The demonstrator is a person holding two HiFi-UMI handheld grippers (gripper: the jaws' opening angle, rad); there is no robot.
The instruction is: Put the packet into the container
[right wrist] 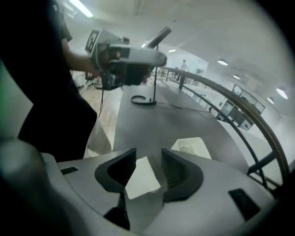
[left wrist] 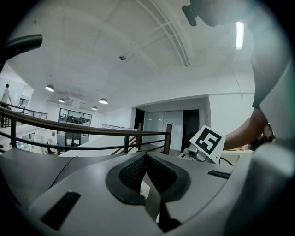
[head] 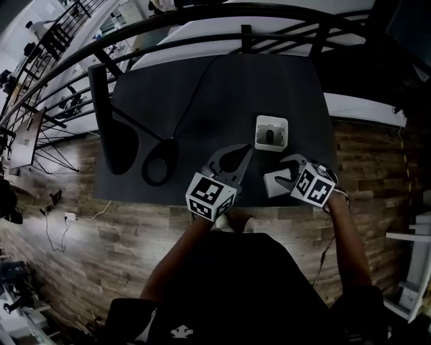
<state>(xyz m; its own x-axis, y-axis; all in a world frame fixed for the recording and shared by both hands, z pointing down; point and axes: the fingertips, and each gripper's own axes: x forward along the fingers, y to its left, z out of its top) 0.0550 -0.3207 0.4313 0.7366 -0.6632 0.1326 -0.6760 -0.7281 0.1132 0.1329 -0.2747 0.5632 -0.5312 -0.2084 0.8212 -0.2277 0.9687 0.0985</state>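
A white square container stands on the dark table with something dark inside it; the right gripper view shows this container just beyond the jaws. A white packet lies near the table's front edge. My right gripper is over it. In the right gripper view the packet sits flat between the jaws of my right gripper, which stand apart without pressing on it. My left gripper hovers left of the container, and its jaw tips meet in the view of my left gripper.
A black ring base and a long black stand with a cable lie on the table's left half. A dark railing curves behind the table. The wooden floor lies below the front edge.
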